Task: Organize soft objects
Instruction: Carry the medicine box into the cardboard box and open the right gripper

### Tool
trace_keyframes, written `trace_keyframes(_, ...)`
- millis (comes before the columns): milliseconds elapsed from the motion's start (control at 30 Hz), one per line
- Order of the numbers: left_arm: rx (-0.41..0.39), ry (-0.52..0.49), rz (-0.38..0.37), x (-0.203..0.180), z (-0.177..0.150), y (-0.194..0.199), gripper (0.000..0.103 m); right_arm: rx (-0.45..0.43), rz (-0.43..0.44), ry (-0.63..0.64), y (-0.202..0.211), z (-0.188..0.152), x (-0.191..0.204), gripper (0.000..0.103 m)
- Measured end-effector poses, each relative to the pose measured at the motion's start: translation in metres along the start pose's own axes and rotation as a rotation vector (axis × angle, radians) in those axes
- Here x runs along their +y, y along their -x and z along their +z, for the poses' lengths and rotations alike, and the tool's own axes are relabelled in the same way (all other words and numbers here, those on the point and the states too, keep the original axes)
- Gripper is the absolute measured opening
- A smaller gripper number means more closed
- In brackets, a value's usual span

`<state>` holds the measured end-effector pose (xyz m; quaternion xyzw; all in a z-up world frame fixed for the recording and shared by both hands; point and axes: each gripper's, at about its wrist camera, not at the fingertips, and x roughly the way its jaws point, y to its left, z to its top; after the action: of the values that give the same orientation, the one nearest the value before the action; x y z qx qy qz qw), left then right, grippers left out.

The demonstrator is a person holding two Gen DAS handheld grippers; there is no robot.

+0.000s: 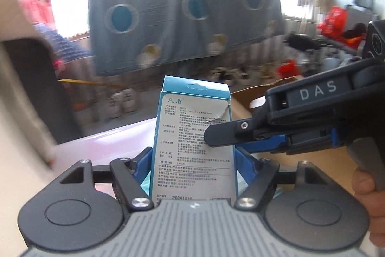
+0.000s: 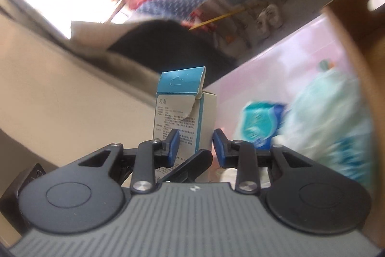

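left claw (image 1: 193,158) clamps box (image 1: 192,136) | flap torn | right claw (image 2: 196,145) open beside

1 carton (image 1: 192,143); 2 claws: left (image 1: 193,157), right (image 2: 196,145); 1 cardboard box (image 2: 356,78).

Box (image 1: 193,148) btwn left gripper (image 1: 193,160) fingers, right gripper (image 1: 211,136) alongside.

- Box (image 1: 192,136), back panel: brand "久盾" at 11 o'clock, "20241016" at the bottom edge; the small print is unreadable.
- Right gripper (image 1: 209,136), body: "DAS" in white.
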<state>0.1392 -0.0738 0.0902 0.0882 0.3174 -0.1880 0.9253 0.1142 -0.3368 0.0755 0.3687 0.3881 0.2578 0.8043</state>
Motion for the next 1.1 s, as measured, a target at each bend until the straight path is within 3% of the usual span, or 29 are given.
trace_keyframes(133, 0.044, -0.026, -0.097, -0.069, 0.03, -0.038, 0.074, -0.045, -0.079, -0.06, 0.063, 0.033, -0.049, 0.032)
trace_keyframes(233, 0.113, -0.029, -0.149, -0.105, 0.042, -0.079, 0.074, -0.032, -0.112, -0.141, 0.084, 0.06, -0.098, 0.034)
trace_keyframes(400, 0.202, -0.069, -0.122, -0.144, 0.048, -0.14, 0.074, 0.004, -0.122, -0.28, 0.076, 0.101, -0.184, 0.036)
trace_keyframes(533, 0.256, -0.071, -0.099, -0.142, 0.048, -0.176, 0.074, 0.042, -0.154, -0.322, 0.042, 0.127, -0.233, 0.044)
trace_keyframes(733, 0.251, -0.053, -0.091, -0.123, 0.048, -0.183, 0.073, 0.074, -0.28, -0.401, 0.008, 0.13, -0.295, 0.045)
trace_keyframes(900, 0.208, -0.049, -0.099, -0.111, 0.052, -0.166, 0.074, 0.071, -0.308, -0.398, 0.007, 0.118, -0.3, 0.045)
trace_keyframes(1100, 0.19, 0.008, -0.101, -0.09, 0.049, -0.138, 0.074, 0.064, -0.34, -0.385, 0.025, 0.114, -0.276, 0.045)
